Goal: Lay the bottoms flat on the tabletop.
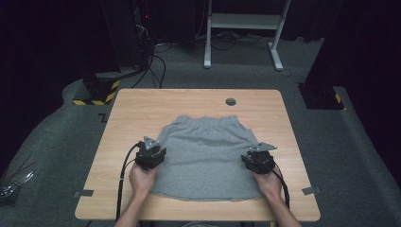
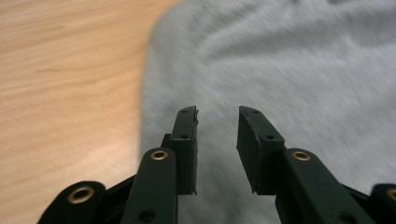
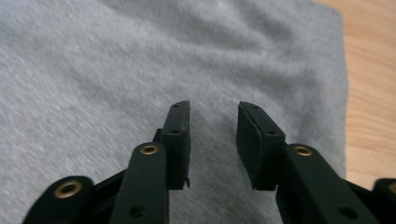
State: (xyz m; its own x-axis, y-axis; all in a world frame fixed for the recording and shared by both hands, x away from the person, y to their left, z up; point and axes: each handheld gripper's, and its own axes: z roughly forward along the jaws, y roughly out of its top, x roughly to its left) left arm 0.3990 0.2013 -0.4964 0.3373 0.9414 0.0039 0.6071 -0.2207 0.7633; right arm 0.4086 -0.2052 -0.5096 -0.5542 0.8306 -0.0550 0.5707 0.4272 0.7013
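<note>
A pair of grey shorts (image 1: pixel 208 156) lies flat in the middle of the wooden table (image 1: pixel 137 106), waistband toward the far side. My left gripper (image 1: pixel 151 152) hovers over the shorts' left edge, held in a hand. In the left gripper view the left gripper (image 2: pixel 217 112) is open, grey fabric (image 2: pixel 289 70) beneath and bare wood to the left. My right gripper (image 1: pixel 258 158) sits over the shorts' right edge. Seen in the right gripper view, the right gripper (image 3: pixel 213 107) is open above the grey cloth (image 3: pixel 116 70), nothing between the jaws.
A round grommet hole (image 1: pixel 231 101) sits near the table's far edge. Tape marks (image 1: pixel 83 193) lie at the front corners. Beyond the table stand a white desk frame (image 1: pixel 243 28) and black equipment with hazard-striped bases (image 1: pixel 99 92) on the grey floor.
</note>
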